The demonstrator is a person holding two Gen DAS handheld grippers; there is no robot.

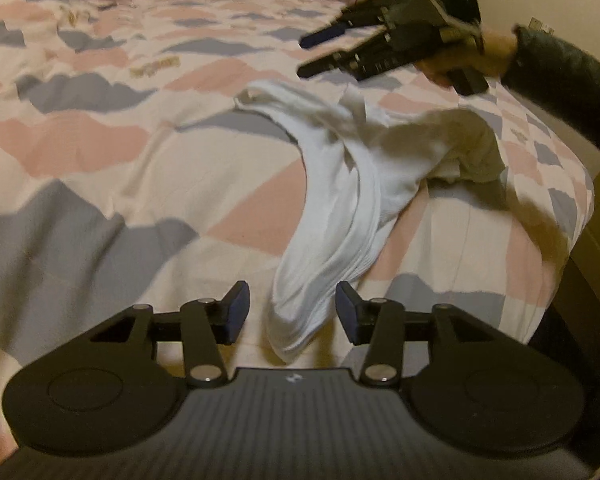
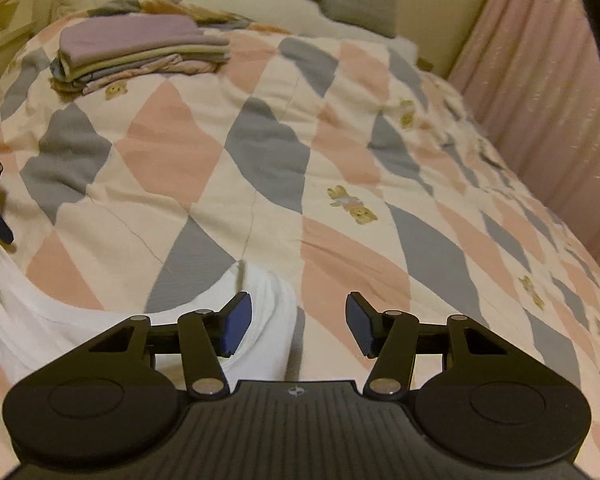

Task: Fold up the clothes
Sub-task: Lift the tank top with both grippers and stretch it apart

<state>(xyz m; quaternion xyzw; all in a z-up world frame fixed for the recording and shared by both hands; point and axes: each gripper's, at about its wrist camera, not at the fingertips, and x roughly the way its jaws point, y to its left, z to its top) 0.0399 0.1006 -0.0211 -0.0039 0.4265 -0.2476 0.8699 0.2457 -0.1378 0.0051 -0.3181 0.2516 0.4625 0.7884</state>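
The white garment (image 1: 340, 200) lies bunched in a long rope near the bed's (image 1: 100, 160) right edge; it looks light, limp and soft, best pinched at a hem or corner. Both the left hand-held gripper (image 1: 292, 312) and the right hand-held gripper (image 2: 298, 322) hover over it with jaws apart, holding nothing.

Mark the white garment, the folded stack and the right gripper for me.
white garment (image 1: 340, 216): left wrist view, on its bunched middle folds.
folded stack (image 2: 140, 46): right wrist view, on the purple top layer.
right gripper (image 1: 314, 50): left wrist view, midway between its open fingertips.
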